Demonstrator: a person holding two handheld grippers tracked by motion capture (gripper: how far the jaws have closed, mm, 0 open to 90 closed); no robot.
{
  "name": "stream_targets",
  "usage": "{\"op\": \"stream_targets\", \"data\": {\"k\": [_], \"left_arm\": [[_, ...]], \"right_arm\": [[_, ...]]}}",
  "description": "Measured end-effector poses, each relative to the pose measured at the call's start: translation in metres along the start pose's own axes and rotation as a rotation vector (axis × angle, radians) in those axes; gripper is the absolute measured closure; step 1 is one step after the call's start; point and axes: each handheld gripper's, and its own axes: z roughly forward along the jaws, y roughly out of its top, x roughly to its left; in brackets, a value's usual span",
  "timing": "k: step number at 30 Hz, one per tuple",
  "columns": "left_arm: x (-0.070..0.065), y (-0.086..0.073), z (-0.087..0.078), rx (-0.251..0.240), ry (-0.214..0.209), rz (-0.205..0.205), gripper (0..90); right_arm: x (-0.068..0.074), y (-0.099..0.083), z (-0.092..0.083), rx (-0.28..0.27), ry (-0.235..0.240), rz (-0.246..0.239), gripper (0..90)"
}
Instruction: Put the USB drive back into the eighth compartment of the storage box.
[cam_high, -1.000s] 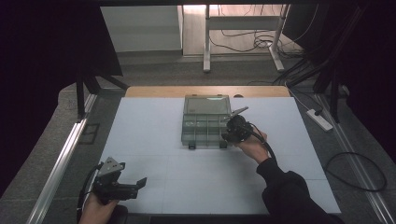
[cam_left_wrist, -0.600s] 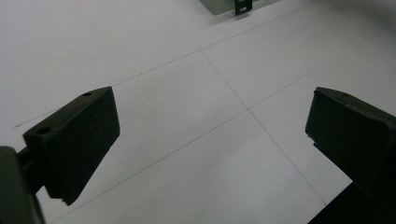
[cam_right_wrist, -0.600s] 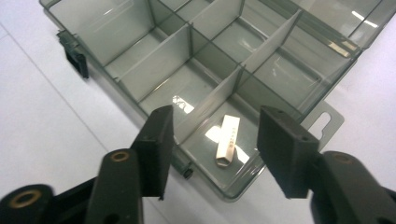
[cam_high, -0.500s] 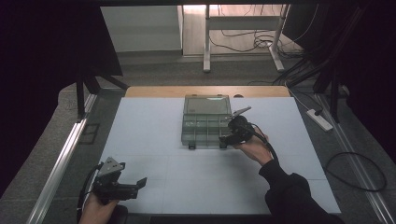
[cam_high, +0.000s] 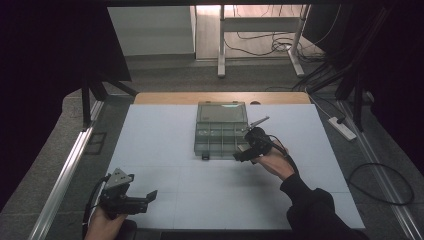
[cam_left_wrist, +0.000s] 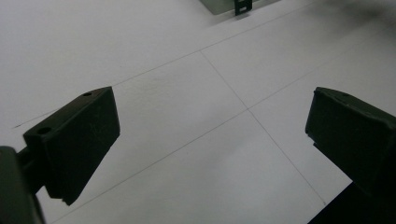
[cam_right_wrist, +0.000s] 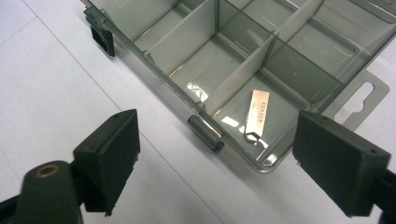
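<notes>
Right hand-held gripper jaws wide apart and empty at the near right corner of a clear divided box, small labelled metal clip in its corner compartment, left hand-held gripper released, low over bare white worktop well apart from the box

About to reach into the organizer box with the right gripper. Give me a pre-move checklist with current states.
1. Right gripper open: ok, jaws wide apart, nothing between them.
2. Organizer box lid open: ok, compartments exposed.
3. Small metal clip lying in the near corner compartment: ok.
4. Right gripper lined up with the box's near edge: ok, hinge knuckle sits between the jaws.
5. Left gripper out of the way: ok, open over bare table at the near left.
6. Other compartments' contents: cannot tell fully.
</notes>
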Motion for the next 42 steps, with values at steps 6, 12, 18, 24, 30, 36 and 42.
{"op": "stream_targets", "data": {"k": [6,12,18,24,30,36,42], "left_arm": [[0.0,0.0,0.0,-0.002,-0.001,-0.001,2.9],[0.0,0.0,0.0,0.0,0.0,-0.001,2.9],[0.0,0.0,0.0,-0.001,-0.001,-0.002,2.9],[0.0,0.0,0.0,0.0,-0.001,-0.003,2.9],[0.0,0.0,0.0,-0.001,0.0,-0.002,3.0],[0.0,0.0,0.0,-0.002,0.0,-0.002,3.0],[0.0,0.0,0.0,-0.001,0.0,-0.001,3.0]], "right_arm": [[-0.001,-0.005,-0.005,-0.014,0.013,0.011,8.9],[-0.002,-0.008,-0.012,-0.039,0.06,0.02,5.0],[0.001,-0.013,-0.015,-0.04,0.058,0.01,3.1],[0.003,-0.017,-0.019,-0.047,0.059,0.003,2.6],[0.007,-0.023,-0.024,-0.045,0.03,-0.018,3.7],[0.011,-0.027,-0.03,-0.057,0.019,-0.033,3.9],[0.014,-0.029,-0.037,-0.067,0.014,-0.034,4.0]]}}
